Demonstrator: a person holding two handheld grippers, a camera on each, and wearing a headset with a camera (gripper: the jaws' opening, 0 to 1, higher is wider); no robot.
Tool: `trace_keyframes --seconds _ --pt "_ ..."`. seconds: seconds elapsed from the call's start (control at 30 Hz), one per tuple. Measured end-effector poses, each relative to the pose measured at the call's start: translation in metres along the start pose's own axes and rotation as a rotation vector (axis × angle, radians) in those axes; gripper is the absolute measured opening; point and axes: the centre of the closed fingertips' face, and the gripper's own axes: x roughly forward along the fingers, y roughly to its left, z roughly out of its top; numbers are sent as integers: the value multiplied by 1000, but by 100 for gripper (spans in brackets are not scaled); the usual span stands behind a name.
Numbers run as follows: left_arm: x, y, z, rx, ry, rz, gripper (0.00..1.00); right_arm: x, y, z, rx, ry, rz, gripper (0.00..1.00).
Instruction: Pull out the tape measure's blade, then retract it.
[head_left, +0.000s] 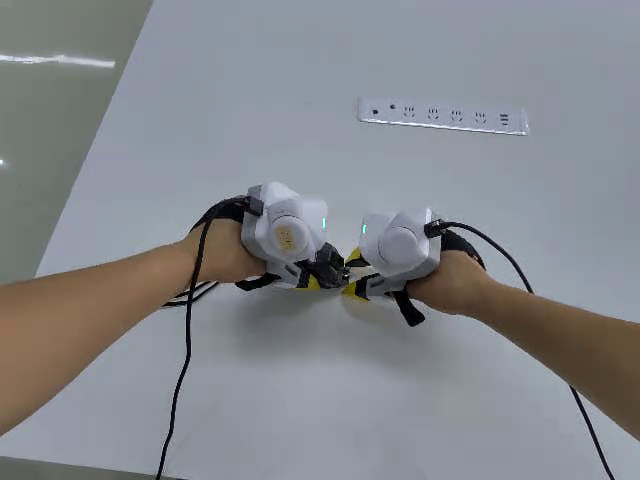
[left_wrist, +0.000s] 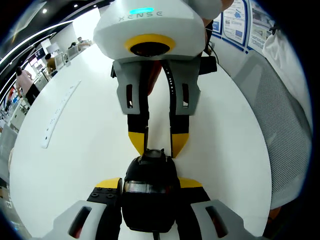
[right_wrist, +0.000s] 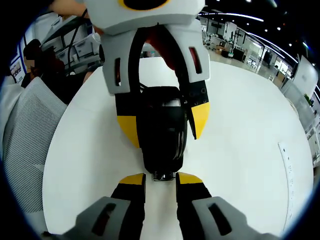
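Looking down at a big white table (head_left: 300, 100) with a white power strip (head_left: 443, 115) lying flat toward the far side, well away from the action. Also catching a grey mesh chair back (left_wrist: 280, 125) just past the table edge in the left gripper view.

Got two bare forearms reaching in, left hand (head_left: 225, 255) and right hand (head_left: 455, 282) each wrapped round a white gripper body, black cables (head_left: 185, 340) trailing back toward the near edge. Holding both grippers nose to nose low over the middle of the table, tips nearly meeting.

Clamping the tape measure (left_wrist: 150, 200) with the left gripper (left_wrist: 150, 184), yellow-tipped jaws pressed against both sides of the chunky black case, blade end aimed straight at the other gripper.

Over on the right gripper (right_wrist: 160, 181), seeing jaws drawn in narrow, flanking the little metal hook (right_wrist: 161, 175) at the mouth of the case, one yellow tip on either side. Honestly can't tell between properly pinching it and just sitting a hair off. Hook tucked right up against the case mouth.
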Motion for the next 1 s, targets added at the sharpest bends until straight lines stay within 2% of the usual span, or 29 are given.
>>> trace_keyframes --seconds 0.73,1.0 --pt "0 0 -1 13 17 7 38 2 -4 -1 -14 13 -12 16" --pt "1 0 -1 13 25 6 37 1 -2 -2 -78 14 -9 15"
